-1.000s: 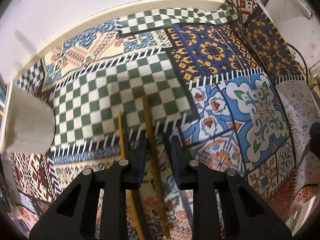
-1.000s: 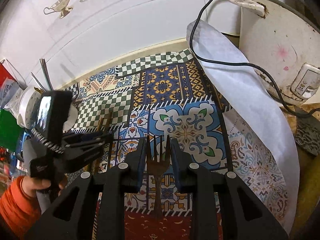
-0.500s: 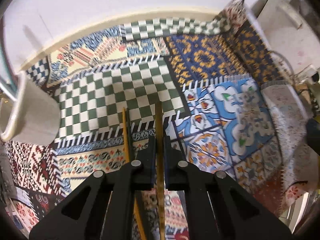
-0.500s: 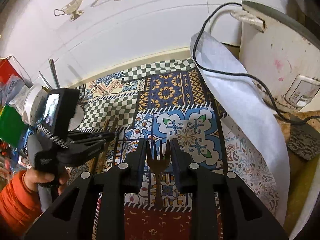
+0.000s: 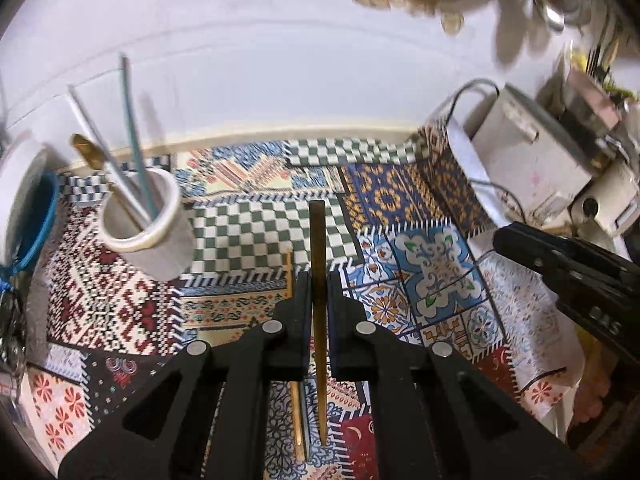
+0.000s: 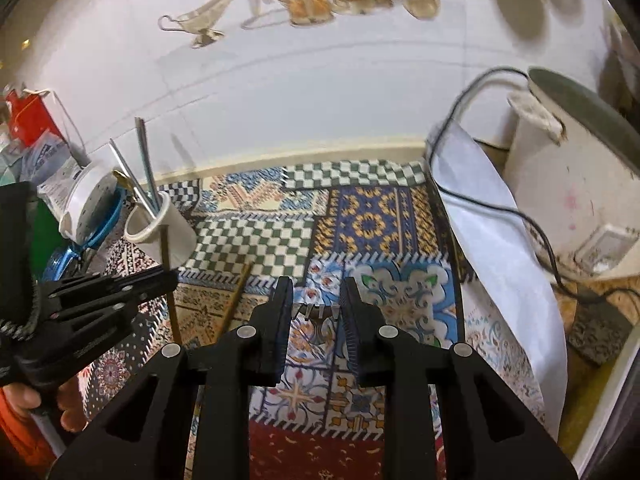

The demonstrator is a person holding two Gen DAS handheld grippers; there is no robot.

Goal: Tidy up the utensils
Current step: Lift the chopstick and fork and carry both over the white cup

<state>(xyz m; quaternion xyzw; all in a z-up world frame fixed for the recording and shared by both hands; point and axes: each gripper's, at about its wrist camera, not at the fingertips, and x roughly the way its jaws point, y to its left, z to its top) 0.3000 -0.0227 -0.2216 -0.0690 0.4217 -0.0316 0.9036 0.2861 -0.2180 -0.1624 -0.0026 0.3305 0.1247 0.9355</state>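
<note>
Left hand-held gripper (image 5: 318,280) lifted chopstick (image 5: 318,248), right view shows fork (image 6: 316,311)

White tiled wall (image 6: 304,96) behind, printed with faded pictures of a gravy boat and dishes near the top. Cream strip (image 5: 280,136) along its foot. Patchwork-patterned cloth (image 6: 368,220) over the counter: green checks, blue and orange flowers, red motifs. White sheet (image 6: 496,256) turned up along the cloth's right edge. Stained white appliance (image 6: 576,184) at the right with a black cord (image 6: 480,200) looping across the sheet. Cluttered left corner, red packet (image 6: 28,116) against the wall. Soft shadows on the tiles.
</note>
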